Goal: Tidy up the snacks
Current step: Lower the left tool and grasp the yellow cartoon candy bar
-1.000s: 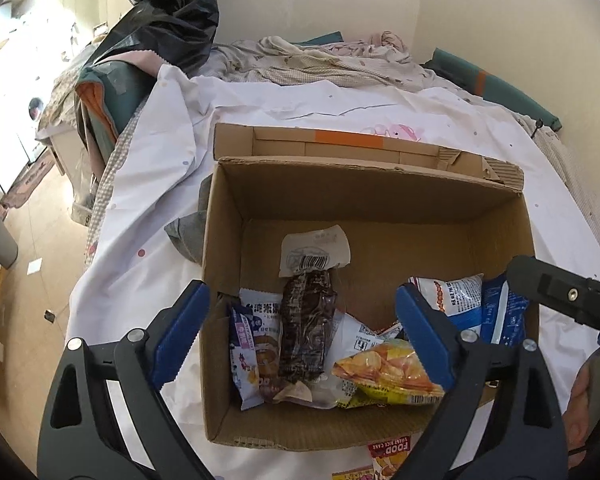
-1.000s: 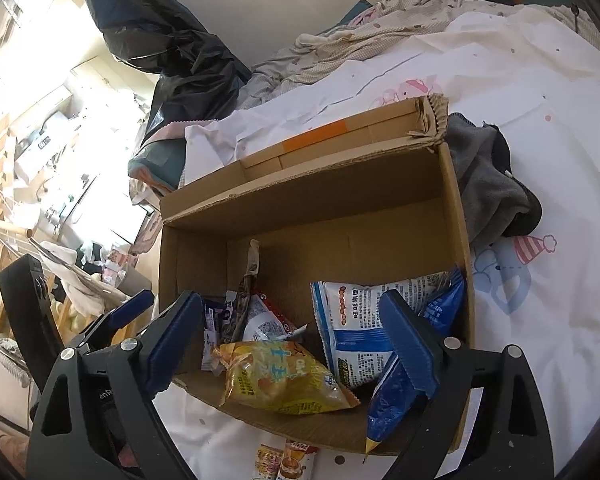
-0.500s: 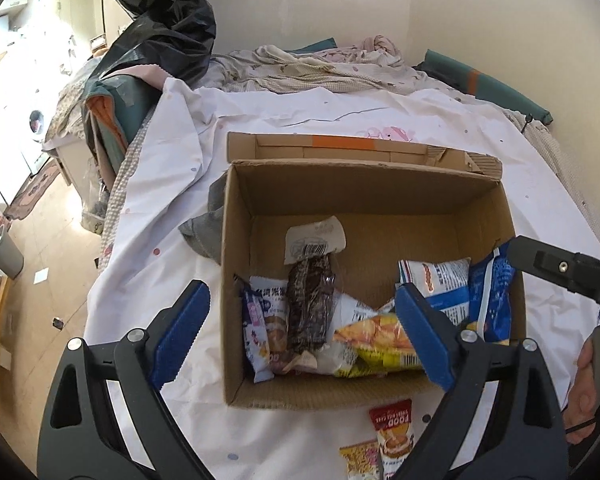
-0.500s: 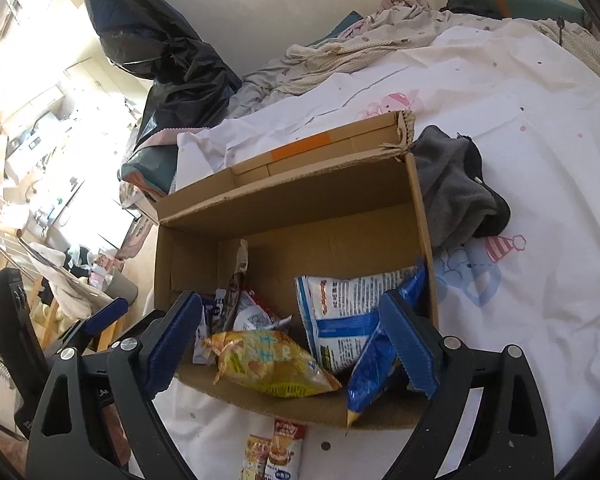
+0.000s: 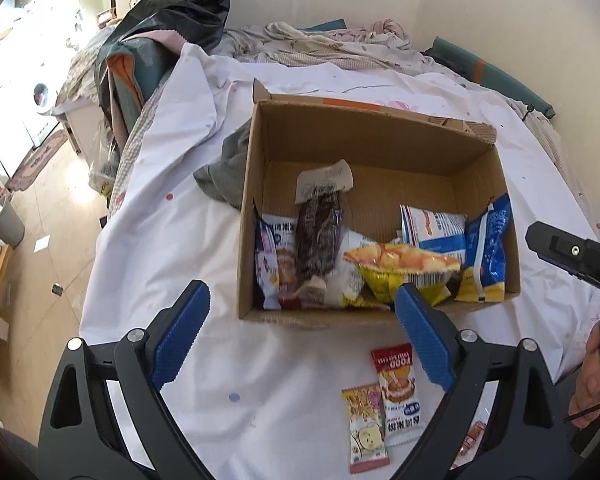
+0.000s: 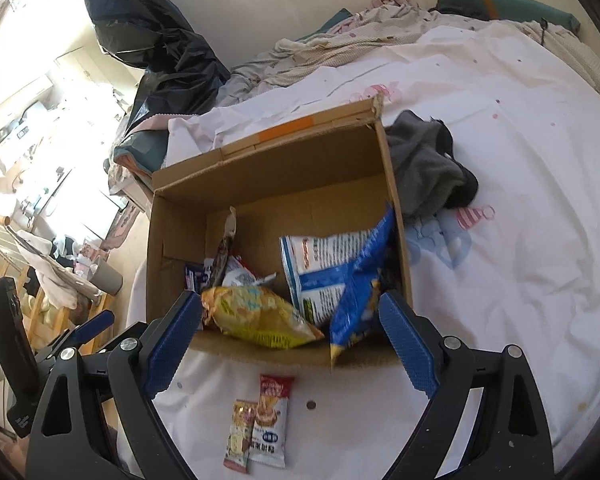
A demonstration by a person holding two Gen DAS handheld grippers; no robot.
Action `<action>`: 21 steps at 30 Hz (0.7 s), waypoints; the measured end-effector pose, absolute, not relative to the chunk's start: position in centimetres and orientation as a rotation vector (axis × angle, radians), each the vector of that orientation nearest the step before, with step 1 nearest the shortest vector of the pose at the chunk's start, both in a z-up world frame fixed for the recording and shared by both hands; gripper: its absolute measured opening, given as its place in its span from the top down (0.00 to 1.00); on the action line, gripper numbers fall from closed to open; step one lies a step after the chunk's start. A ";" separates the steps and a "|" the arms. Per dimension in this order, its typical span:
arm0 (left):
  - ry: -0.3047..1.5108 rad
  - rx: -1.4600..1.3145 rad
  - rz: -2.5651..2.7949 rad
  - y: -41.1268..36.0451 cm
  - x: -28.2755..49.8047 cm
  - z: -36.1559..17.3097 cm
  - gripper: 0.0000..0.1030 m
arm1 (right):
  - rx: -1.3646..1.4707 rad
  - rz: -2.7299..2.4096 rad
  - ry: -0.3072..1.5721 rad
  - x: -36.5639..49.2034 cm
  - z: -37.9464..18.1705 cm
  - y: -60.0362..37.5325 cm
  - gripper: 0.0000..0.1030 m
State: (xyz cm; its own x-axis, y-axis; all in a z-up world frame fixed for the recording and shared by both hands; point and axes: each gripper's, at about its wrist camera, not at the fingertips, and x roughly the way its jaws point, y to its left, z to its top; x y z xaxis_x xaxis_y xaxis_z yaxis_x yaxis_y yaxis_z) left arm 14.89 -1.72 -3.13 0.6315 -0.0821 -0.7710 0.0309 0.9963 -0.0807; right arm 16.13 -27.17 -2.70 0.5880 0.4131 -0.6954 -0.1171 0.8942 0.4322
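Snacks [image 5: 380, 264] fill the near half of an open box [image 5: 376, 148] on a white sheet [image 5: 160, 240]; two small packets [image 5: 384, 396] lie on the sheet just in front of it. The left gripper [image 5: 300, 336] and right gripper [image 6: 290, 340] both stand wide and empty above the sheet.

The right finger [image 5: 424, 344] is covering part of the yellow packet [image 5: 404, 268] (print unreadable); lower snacks are lying buried beneath it.
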 end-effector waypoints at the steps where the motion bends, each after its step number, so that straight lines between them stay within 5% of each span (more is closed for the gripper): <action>1: 0.886 -0.064 -0.064 -1.7 14.7 -3.1 0.11 | 0.363 0.314 0.897 15.8 -2.7 -27.3 0.10; 21: 0.994 -0.221 0.048 2.0 11.9 -4.8 0.11 | 0.561 0.202 1.061 10.2 -6.3 -30.8 0.10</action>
State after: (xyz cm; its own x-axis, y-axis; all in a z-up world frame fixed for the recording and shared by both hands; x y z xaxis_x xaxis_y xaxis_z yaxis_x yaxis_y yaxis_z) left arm 11.92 2.03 -4.79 0.5464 -0.0605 -0.8353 -0.1411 0.9765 -0.1630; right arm 10.17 -30.75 -6.33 0.4850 0.4183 -0.7680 0.1068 0.8433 0.5267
